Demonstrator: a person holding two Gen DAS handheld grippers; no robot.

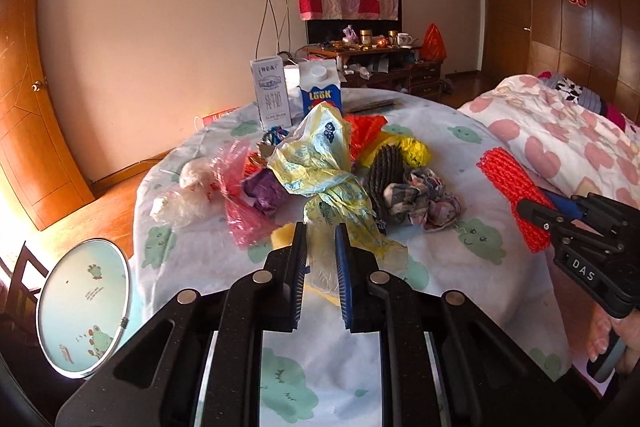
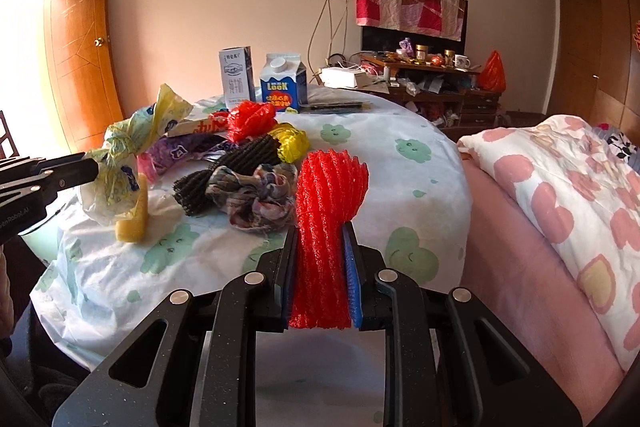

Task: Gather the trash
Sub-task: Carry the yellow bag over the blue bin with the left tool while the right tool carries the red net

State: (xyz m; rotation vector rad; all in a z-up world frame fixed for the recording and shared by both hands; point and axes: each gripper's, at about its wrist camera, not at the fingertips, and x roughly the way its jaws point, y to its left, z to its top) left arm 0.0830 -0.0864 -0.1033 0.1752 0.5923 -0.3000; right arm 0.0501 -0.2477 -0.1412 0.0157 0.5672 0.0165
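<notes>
**A:** Your left gripper point(image 1: 321, 241) is closed on the crumpled pale yellow plastic bag with blue print point(image 1: 320, 163). The bag rises from the jaws, away from you and a little to the left; its long axis goes along the fingers. Your right gripper point(image 2: 320, 259) is clamped on the red foam net sleeve point(image 2: 330, 203), which stands upright between the pads, above the near right edge of the round table with white cloth and green cloud faces point(image 2: 400, 163).

**B:** And which hand is closer to the rest?

**A:** I judge the left one; the heap lies directly in front of it. The round bin with frog picture point(image 1: 84, 307) is down at your left, beside the table, so the yellow bag must travel left and down.

**B:** How many pieces do you count?

**A:** Two cartons standing at the back: one white milk carton point(image 1: 271, 95), one blue-and-white carton point(image 1: 320, 95). One black foam net point(image 2: 228, 167), one crumpled patterned cloth point(image 2: 260, 199), one pink thin bag point(image 1: 236, 187). The smaller pieces behind I cannot count surely.
</notes>
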